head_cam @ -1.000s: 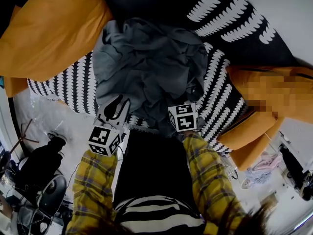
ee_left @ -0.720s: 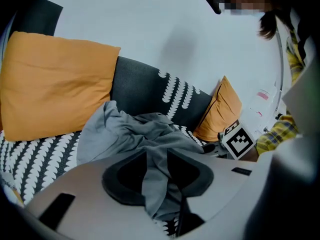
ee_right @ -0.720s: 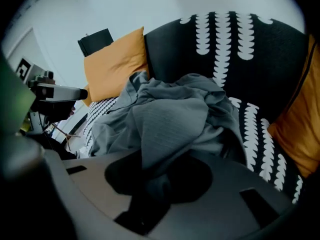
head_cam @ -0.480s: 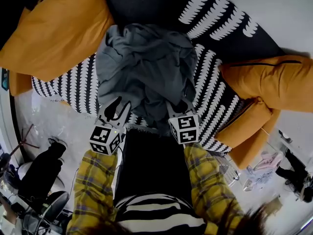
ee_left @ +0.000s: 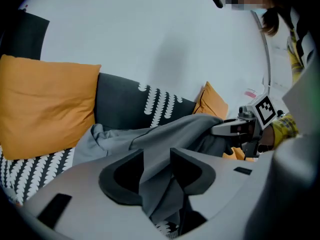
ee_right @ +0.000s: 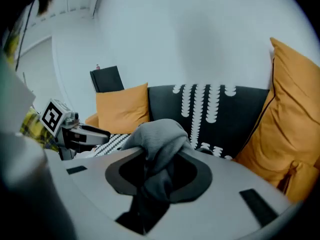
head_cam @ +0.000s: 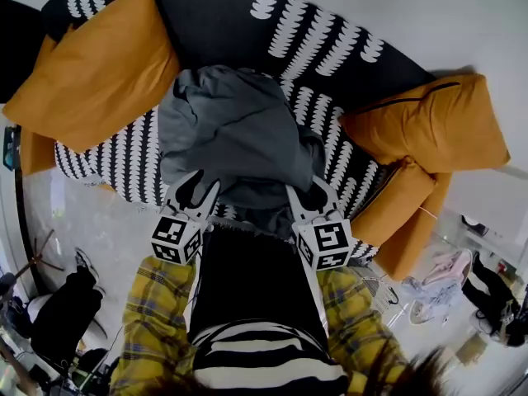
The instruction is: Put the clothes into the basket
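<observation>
Where it bunches, grey cloth [head_cam: 239, 130] seems fleecy

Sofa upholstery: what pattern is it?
Dark charcoal sofa upholstery with columns of white scalloped, crescent-like marks. It shows best in the head view.

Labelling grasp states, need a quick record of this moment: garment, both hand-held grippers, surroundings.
garment: grey garment, heaped on the sofa seat
left hand-held gripper: jaws apart and just been opening; a grey fold runs between them
right hand-held gripper: jaws just been closing, clamped on a bunch of the garment
surroundings: large orange cushion at the sofa's left end, second orange cushion at its right end
</observation>
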Demonstrator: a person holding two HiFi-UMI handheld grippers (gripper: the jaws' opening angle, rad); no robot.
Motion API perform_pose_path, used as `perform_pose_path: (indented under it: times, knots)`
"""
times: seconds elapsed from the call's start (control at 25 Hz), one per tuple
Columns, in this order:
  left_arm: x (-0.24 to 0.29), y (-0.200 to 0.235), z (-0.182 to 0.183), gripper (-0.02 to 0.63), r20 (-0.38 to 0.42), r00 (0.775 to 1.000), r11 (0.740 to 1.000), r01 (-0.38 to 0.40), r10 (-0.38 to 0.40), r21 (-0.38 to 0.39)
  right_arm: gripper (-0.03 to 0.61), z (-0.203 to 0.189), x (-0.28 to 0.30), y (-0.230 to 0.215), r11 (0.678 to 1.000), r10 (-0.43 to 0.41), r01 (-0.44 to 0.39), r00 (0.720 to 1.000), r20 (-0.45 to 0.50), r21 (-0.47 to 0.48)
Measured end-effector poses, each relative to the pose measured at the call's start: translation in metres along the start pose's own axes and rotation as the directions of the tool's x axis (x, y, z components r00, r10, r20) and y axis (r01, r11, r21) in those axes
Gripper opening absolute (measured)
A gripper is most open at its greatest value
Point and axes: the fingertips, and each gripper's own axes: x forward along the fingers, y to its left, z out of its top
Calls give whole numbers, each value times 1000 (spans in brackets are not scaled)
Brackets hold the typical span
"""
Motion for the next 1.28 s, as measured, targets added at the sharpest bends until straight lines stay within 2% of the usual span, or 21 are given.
perform_pose_path:
  times: [0.24,0.44,0.6,0.8,1.0,1.16,1.28]
  knots:
    - [-2,-40,35,166,60,997,998,54,-56,39,123,49,-64,-4,1000,-10,12,990,137,-9]
    - [-9,-78,59,178,83,989,990,114,-121,87,123,68,-111,-9,1000,-22,22,980,199,-1]
    - [-6,-105,79,179,83,972,967,205,-219,149,123,79,-145,-16,997,-78,70,963,259,39]
    - [-11,-132,92,179,42,951,935,294,-308,200,123,103,-186,-11,992,-114,90,933,342,86]
    - [-11,-165,100,178,-25,901,874,426,-433,234,123,111,-222,-14,971,-230,181,887,399,156]
    - [-11,-197,108,178,-79,843,797,531,-533,289,123,103,-258,-20,924,-369,274,821,435,266]
    - [-9,-220,115,178,-102,812,757,574,-574,314,123,103,-283,-26,894,-437,322,774,458,311]
